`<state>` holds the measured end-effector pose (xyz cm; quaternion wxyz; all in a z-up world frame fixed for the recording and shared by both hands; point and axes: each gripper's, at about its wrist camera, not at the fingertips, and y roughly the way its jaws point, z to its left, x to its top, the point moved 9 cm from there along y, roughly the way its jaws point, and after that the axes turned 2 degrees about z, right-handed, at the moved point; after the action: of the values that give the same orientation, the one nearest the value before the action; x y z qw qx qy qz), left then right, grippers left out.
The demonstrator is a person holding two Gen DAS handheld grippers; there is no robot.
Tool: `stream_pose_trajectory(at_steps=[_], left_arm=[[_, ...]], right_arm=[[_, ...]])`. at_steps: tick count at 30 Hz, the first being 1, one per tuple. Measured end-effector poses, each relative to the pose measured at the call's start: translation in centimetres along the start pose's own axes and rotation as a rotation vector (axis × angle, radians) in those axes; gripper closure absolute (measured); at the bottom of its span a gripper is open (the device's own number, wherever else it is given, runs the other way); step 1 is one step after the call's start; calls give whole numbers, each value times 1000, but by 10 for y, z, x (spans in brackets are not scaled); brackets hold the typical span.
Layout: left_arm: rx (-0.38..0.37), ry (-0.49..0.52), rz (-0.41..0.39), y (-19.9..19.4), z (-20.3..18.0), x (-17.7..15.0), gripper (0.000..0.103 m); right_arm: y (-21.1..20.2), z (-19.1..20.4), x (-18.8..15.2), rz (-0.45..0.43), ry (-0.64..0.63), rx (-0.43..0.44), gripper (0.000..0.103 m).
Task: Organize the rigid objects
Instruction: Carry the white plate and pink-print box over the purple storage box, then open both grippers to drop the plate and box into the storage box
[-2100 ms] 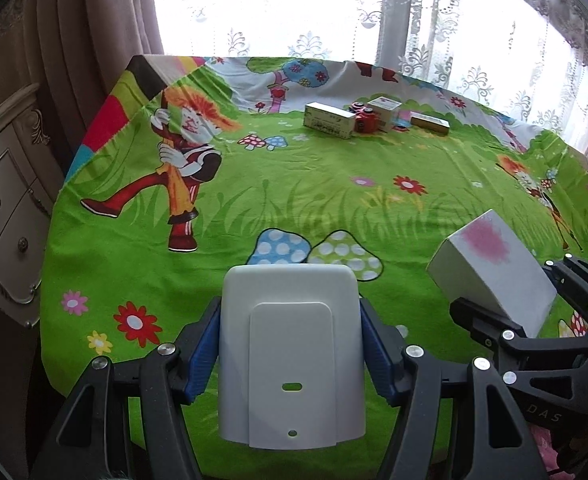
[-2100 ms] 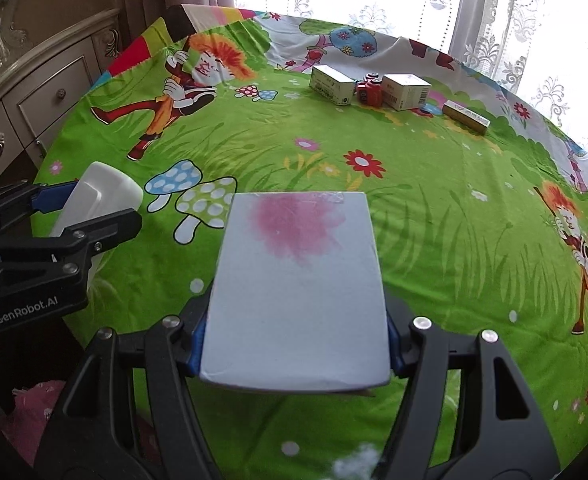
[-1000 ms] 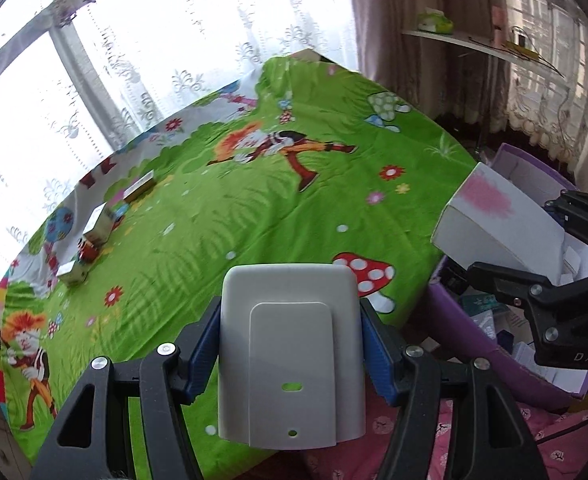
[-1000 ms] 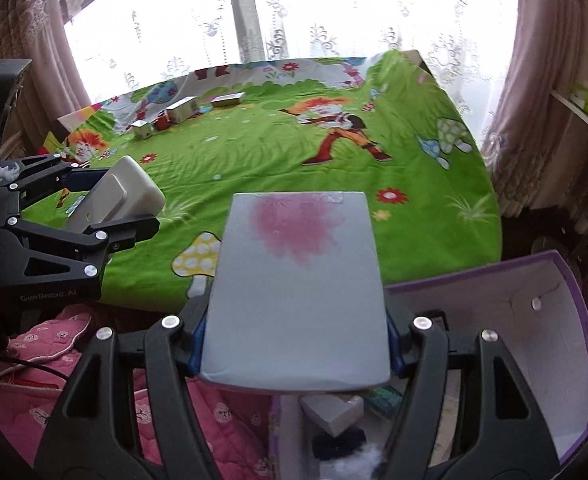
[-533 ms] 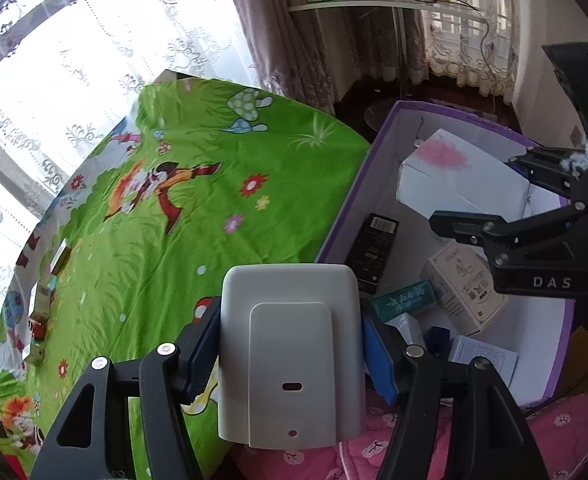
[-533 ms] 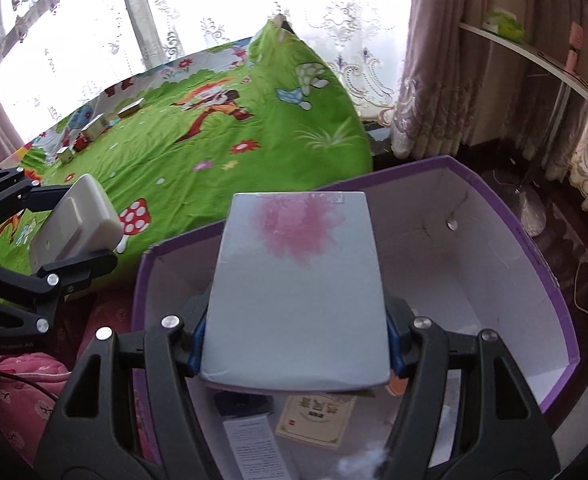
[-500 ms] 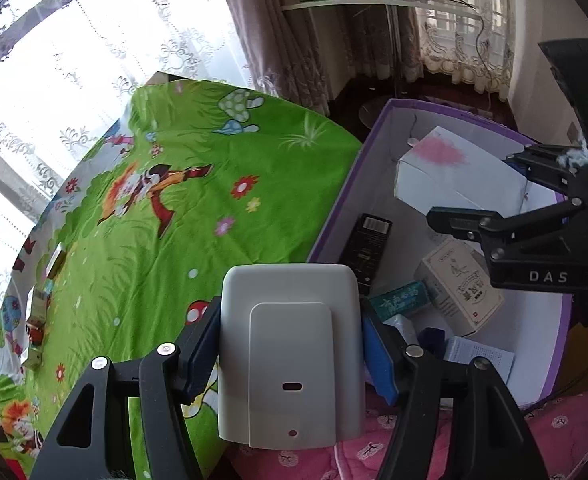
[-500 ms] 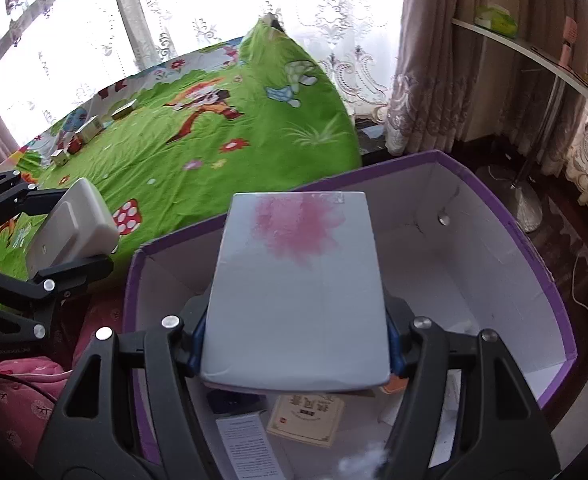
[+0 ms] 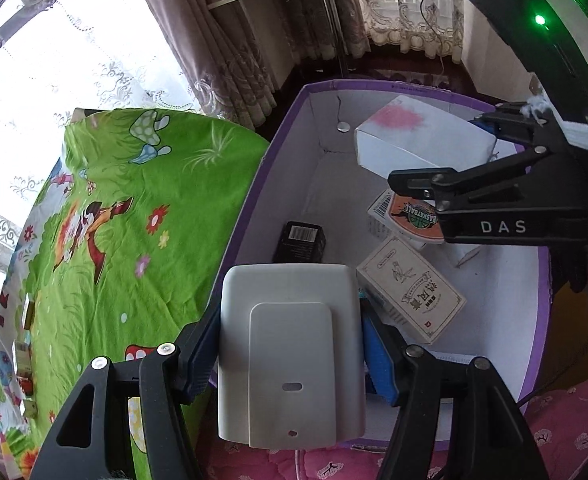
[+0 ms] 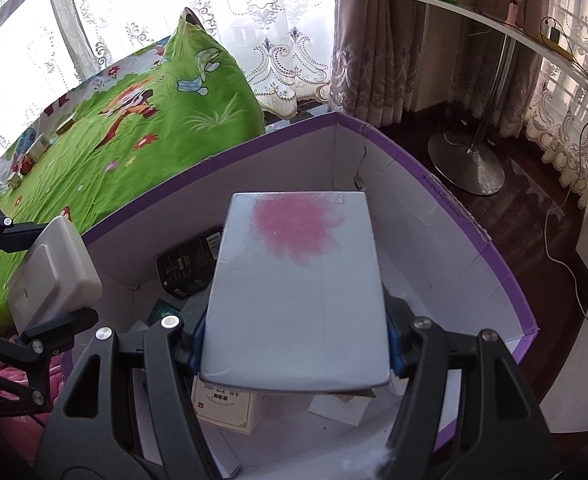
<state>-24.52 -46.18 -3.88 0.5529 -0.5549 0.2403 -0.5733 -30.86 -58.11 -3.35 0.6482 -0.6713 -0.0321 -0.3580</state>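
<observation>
My left gripper (image 9: 291,344) is shut on a white plastic device (image 9: 289,356) and holds it over the near-left rim of a purple box (image 9: 253,192). My right gripper (image 10: 296,344) is shut on a white box with a pink blotch (image 10: 298,292), held above the inside of the purple box (image 10: 474,224). The white box (image 9: 418,144) and right gripper (image 9: 490,156) show in the left wrist view; the white device (image 10: 49,280) shows in the right wrist view. Several packages lie in the box: a black one (image 9: 300,242), a cream one (image 9: 412,294), a basketball one (image 9: 412,216).
A table with a green cartoon cloth (image 9: 113,220) stands left of the box, with a few small boxes (image 10: 33,150) at its far end. A pink quilt (image 9: 566,420) lies below. Curtains, a shelf (image 10: 494,24) and a stand's round base (image 10: 464,160) are behind.
Both grippers have swung from the table to the purple box with their objects still held. The white box now hangs deeper over the box's inside, the white device over its rim.
</observation>
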Motion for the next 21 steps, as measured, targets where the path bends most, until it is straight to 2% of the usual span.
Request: stream_pose_trajectory(at_steps=[3,5,7,10,16,21], left_arm=[[-16,15,2,2,-5,1,38],[-32,11,2,3,-6,1,36],[-33,-8,-9,2,-2,0,28],[-40,-48,-27,1,7,-3,22],[-63,-129,-36,5,31,-16,22],[-91,-236,-48,7,65,-34,22]], right_arm=[[4,-6,-2,27,24,-22,33],[7,-9,-2,42,39,-29,28],[7,-8,-1,47,43,-35,25],[7,-1,2,54,18,-44,23],[10,26,10,79,-46,-56,22],[12,62,20,84,-107,-57,22]])
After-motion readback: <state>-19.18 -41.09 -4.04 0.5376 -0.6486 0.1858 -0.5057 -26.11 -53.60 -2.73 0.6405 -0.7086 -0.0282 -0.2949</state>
